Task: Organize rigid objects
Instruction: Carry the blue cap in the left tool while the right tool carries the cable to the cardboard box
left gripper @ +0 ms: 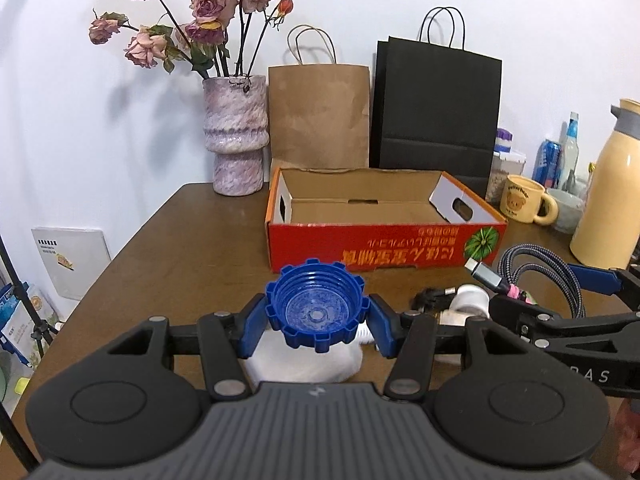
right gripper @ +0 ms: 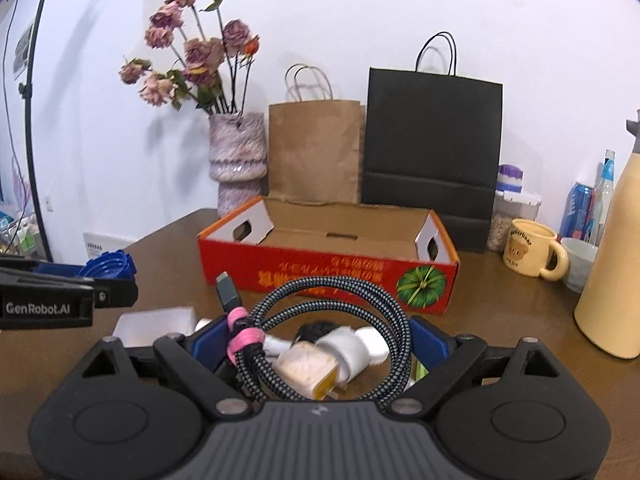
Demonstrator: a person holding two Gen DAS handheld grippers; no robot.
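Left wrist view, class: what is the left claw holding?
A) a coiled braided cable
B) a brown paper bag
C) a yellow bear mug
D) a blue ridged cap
D: the left claw is closed on the blue ridged cap, which faces open side up.

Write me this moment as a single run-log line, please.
left gripper: shut on blue cap | right gripper: shut on coiled cable | red box: open, empty | both held short of box

Blue cap — red box — cable seemingly black-white braided.
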